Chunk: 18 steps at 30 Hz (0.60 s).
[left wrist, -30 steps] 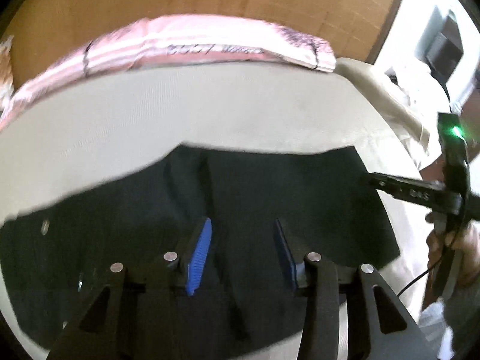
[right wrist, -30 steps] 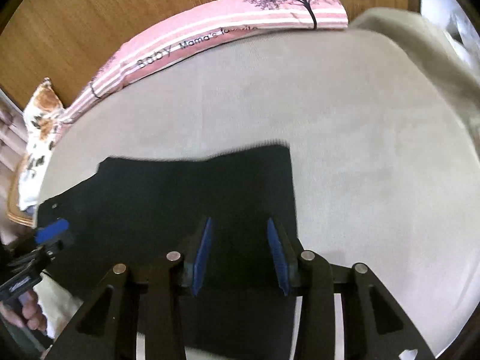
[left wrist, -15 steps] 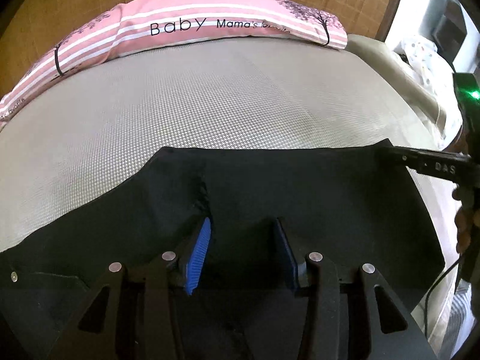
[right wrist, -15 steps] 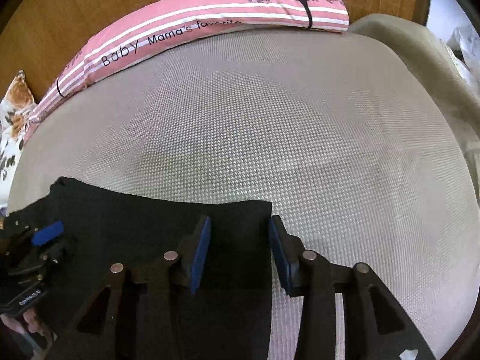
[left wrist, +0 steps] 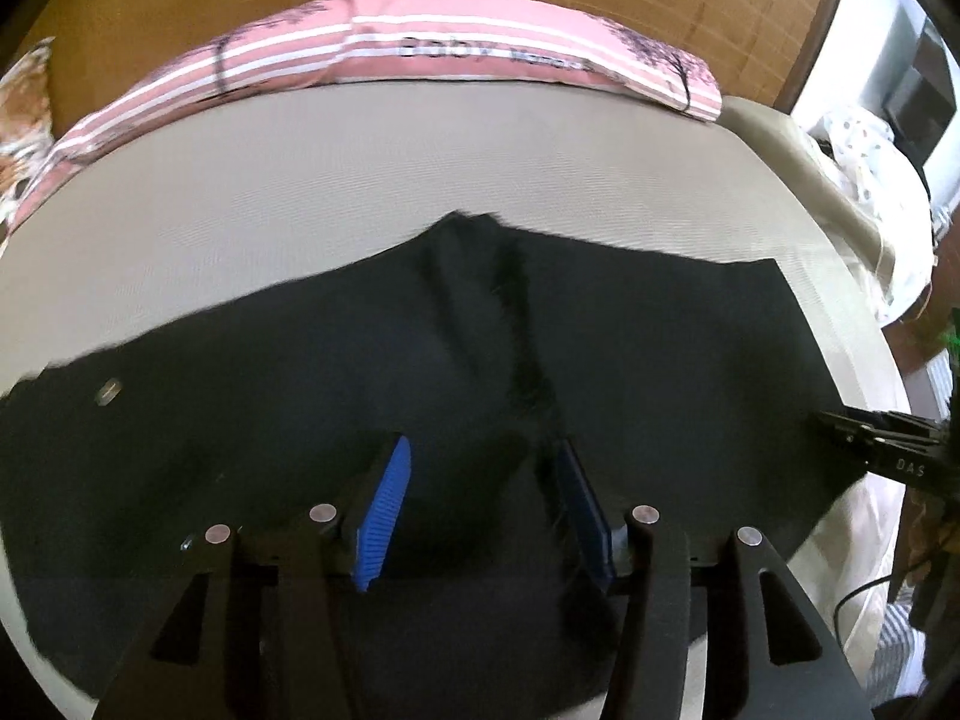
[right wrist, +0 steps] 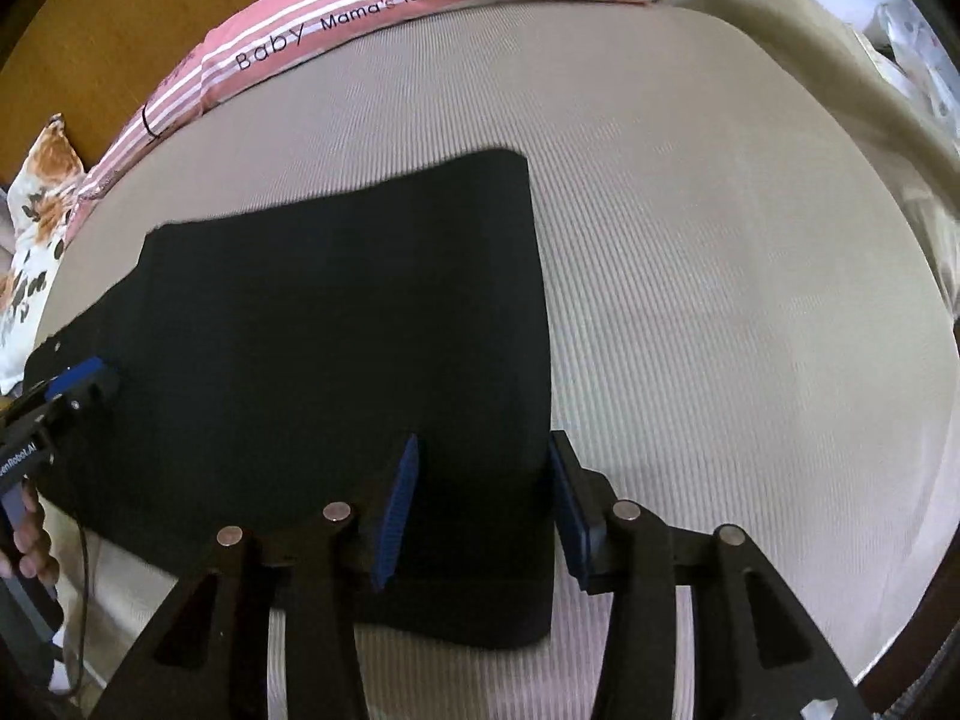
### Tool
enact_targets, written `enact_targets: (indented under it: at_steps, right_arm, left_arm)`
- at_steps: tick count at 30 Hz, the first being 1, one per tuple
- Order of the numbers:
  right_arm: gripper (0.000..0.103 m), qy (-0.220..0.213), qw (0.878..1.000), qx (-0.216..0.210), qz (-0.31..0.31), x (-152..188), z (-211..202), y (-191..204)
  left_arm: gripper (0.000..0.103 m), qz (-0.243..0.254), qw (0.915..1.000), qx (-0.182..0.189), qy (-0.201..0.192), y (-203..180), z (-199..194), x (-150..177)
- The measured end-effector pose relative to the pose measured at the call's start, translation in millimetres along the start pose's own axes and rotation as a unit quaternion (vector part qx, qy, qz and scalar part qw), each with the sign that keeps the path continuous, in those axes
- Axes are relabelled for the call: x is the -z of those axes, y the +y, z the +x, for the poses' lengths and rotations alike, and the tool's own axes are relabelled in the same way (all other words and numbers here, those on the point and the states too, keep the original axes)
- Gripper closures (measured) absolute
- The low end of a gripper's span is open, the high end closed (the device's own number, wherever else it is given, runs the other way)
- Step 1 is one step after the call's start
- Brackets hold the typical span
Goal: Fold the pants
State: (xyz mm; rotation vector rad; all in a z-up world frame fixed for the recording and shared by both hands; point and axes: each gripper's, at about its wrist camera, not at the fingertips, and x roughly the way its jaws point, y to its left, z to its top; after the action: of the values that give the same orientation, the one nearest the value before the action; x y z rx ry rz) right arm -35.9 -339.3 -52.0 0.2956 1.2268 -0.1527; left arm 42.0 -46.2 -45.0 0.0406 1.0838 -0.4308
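Two black handheld grippers are showing ridged blue pads [left wrist: 384, 504] and round silver screw heads [right wrist: 336, 511] on angular, cut-out finger frames. White lettering, partly cropped, is running along the left gripper [right wrist: 84, 381] body, and a thin black cable is hanging beneath it.

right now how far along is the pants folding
Done: the black pants lie flat on the beige mattress, apparently folded leg over leg. In hand: nothing; left gripper and right gripper are open above the cloth, jaws just widened. Left: the crosswise folds.
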Motion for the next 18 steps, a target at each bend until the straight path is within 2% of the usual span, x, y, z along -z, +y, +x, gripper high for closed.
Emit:
enact_targets:
  at_steps: [3, 6, 9, 11, 15, 18]
  right_arm:
    - [0.061, 0.007, 1.0, 0.007, -0.007, 13.6, -6.5, 4.4]
    - [0.061, 0.007, 0.999, 0.024, -0.022, 19.7, -16.8, 14.7]
    - [0.052, -0.006, 0.999, 0.028, -0.028, 15.6, -28.2, 30.0]
    - [0.046, -0.016, 0.999, 0.022, -0.036, 11.9, -34.5, 44.6]
    - [0.043, -0.045, 0.996, 0.027, -0.069, 6.5, -46.5, 80.2]
    - [0.04, -0.041, 0.994, 0.064, -0.076, 6.7, -47.7, 92.0]
  left_arm:
    - [0.05, -0.035, 0.9993, 0.007, -0.01, 23.9, -20.6, 12.9]
    - [0.049, -0.102, 0.9939, 0.029, -0.033, 61.3, -51.8, 29.5]
    - [0.048, -0.155, 0.9857, 0.04, -0.054, 94.1, -77.9, 46.3]
    - [0.047, -0.196, 0.9774, 0.033, -0.072, 120.6, -96.7, 59.3]
    - [0.046, -0.274, 0.957, 0.016, -0.093, 163.8, -119.1, 85.9]
    - [0.045, -0.335, 0.9382, 0.023, -0.084, 186.7, -118.2, 106.6]
